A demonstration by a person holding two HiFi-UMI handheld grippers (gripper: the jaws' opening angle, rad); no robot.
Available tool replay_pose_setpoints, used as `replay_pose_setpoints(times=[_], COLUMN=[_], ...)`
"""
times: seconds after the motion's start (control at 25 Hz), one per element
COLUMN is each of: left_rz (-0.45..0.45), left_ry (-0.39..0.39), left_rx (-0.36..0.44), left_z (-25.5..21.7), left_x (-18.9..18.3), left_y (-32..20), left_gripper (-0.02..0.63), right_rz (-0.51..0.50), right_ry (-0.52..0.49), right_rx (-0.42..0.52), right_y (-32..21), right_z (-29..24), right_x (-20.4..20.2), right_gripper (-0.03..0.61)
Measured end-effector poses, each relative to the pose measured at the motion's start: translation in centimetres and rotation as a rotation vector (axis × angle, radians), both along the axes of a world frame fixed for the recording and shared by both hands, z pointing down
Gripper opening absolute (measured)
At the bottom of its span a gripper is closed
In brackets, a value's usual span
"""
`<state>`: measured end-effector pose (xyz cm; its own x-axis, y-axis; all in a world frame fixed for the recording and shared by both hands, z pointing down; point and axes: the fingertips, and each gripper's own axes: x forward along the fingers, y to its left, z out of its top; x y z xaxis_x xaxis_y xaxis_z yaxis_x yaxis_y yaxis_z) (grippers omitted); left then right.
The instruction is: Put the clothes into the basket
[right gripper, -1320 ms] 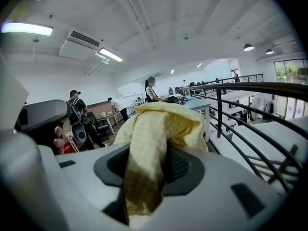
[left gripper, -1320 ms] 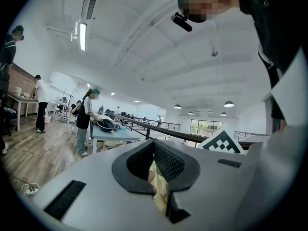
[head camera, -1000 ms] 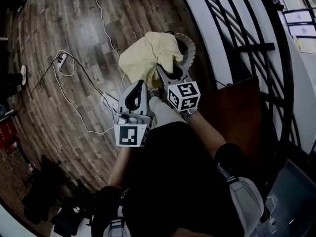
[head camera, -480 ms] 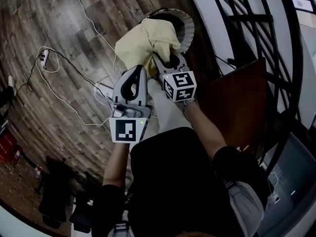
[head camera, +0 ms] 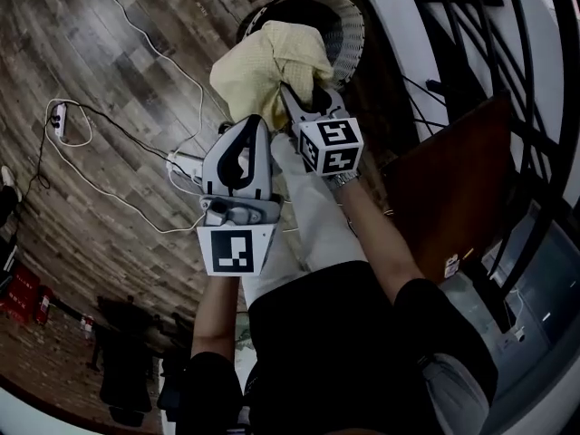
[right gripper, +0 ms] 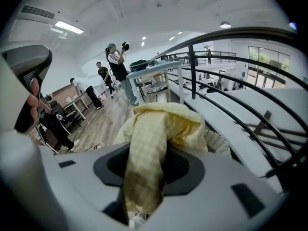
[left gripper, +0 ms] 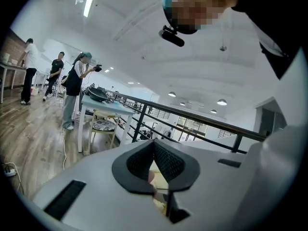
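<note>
Right gripper [head camera: 297,100] is clamped hard on the pale yellow checked cloth garment [head camera: 270,62], with a thick fold wedged between its jaws. The bundle hangs right over the round white woven basket [head camera: 355,27], bulging out past the basket's floor-side rim. Left gripper [head camera: 246,132] sits just short of the basket, beside the cloth, its jaws pressed together on nothing, going by its own view.

Here's the danger: much of that garment is outside the rim line. Let go now and I'd say a flap drapes over the basket's edge, or the whole lot slides onto the dark wood plank floor [head camera: 109,71]. A dragging hem could also tip so light a basket.

Compared with a second ago, both grippers have dropped, the grip hasn't changed, and the basket's dark mouth now shows clearly beyond the cloth.
</note>
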<state>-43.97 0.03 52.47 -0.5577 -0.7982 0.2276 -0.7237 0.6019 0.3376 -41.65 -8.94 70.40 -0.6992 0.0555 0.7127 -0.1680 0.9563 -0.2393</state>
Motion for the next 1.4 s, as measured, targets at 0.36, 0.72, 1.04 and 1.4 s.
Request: replay_pose_setpoints(times=[0.36, 0.72, 1.04, 1.4], left_rz=[0.022, 0.082, 0.094, 0.049], left_ry=[0.006, 0.088, 0.113, 0.123], left_rx=[0.006, -0.035, -0.033, -0.038], left_z=[5.7, 11.9, 13.2, 14.0], left_x=[-2.5, -0.9, -0.2, -1.3], left_y=[0.0, 0.7, 1.5, 2.9], left_gripper=[0.012, 0.014, 0.012, 0.012], right_rz=[0.029, 0.034, 0.037, -0.003], right_ry=[0.093, 0.182, 0.204, 0.281], right_rx=[-0.021, -0.042, -0.053, -0.063], right_y=[0.6, 1.8, 2.8, 3.7], right_z=[8.2, 15.7, 18.4, 22.2], right_x=[-0.6, -0.6, -1.9, -1.8], right_gripper=[0.172, 0.175, 0.179, 0.189])
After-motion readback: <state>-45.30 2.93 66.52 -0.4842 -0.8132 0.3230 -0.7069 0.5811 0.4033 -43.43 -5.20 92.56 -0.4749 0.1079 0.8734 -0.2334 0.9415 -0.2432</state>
